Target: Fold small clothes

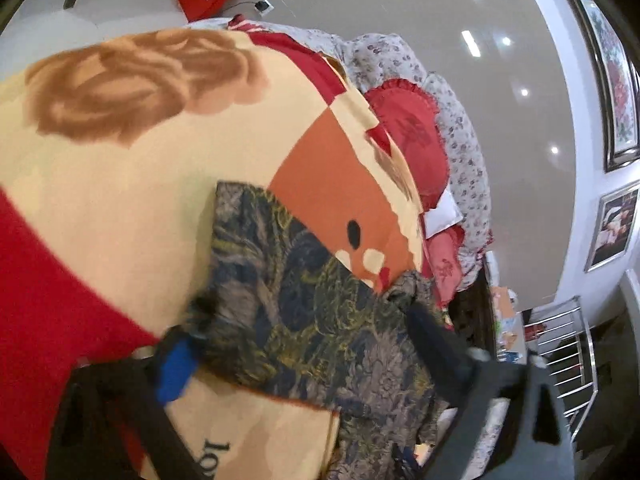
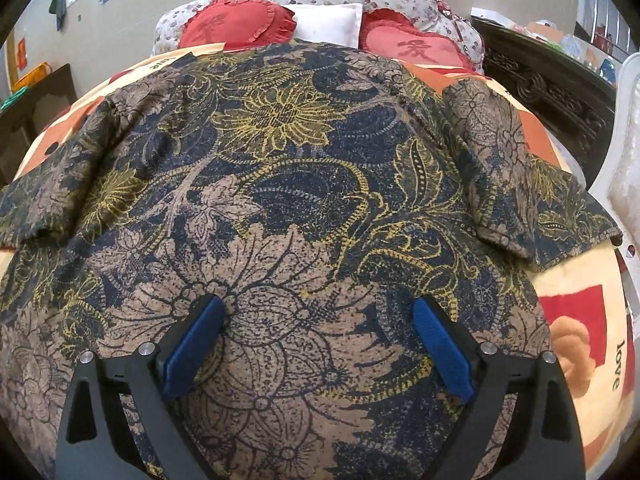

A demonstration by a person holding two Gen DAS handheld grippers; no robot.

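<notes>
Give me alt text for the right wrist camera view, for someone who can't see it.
A dark floral shirt lies spread across a blanket on a bed, filling most of the view. The right claw hovers over its lower part, open, blue pads apart with nothing gripped. Behind it sit two red heart cushions and a white pillow.

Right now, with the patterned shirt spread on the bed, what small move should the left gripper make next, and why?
Probably close the left gripper on the sleeve: its fingers straddle that cloth without visibly pinching it, while the right gripper sits open over the shirt.
</notes>
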